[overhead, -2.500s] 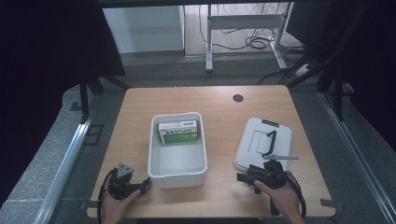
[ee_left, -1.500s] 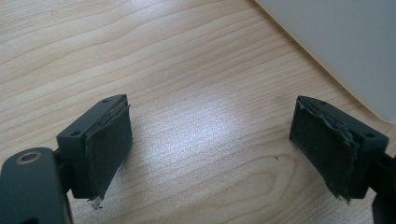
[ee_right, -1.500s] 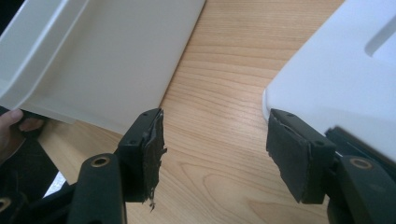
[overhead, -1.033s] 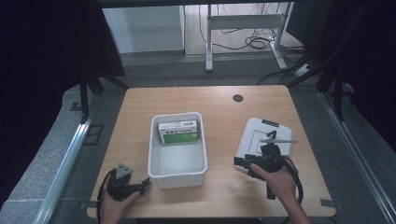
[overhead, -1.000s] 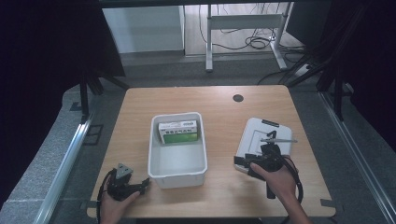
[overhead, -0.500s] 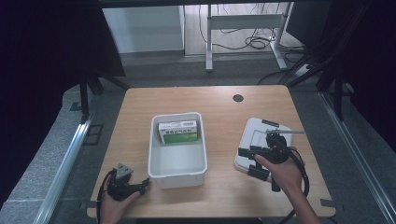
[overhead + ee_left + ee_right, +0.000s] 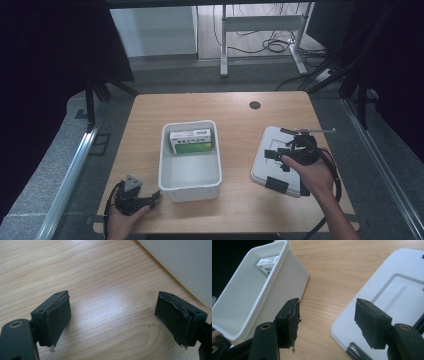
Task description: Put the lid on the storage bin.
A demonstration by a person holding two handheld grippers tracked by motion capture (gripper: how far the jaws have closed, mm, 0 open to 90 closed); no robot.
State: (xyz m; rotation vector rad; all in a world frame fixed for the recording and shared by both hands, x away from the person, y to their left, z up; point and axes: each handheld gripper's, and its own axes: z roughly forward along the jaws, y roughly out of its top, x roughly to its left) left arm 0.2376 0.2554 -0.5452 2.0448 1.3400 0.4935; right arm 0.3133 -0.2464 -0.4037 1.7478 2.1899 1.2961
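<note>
My right hand-held gripper (image 7: 275,154) hovers over the white lid (image 7: 265,167) that lies flat on the worktop (image 7: 240,120), to the right of the white bin (image 7: 190,187). In the right gripper view its jaws stand spread, one over bare wood between bin and lid, the other over the lid's near edge, gripping nothing. So the lid is not yet picked up; I judge the grasp is only being lined up.

The bin sits open at the middle of the worktop with a green-and-white box (image 7: 192,142) lying against its far wall, so the packing looks done. What is left, as I read it: pinch the lid, carry it across and set it on the bin.

My left hand-held gripper (image 7: 155,197) rests low at the bin's near left corner, jaws spread and empty above the wood.
</note>
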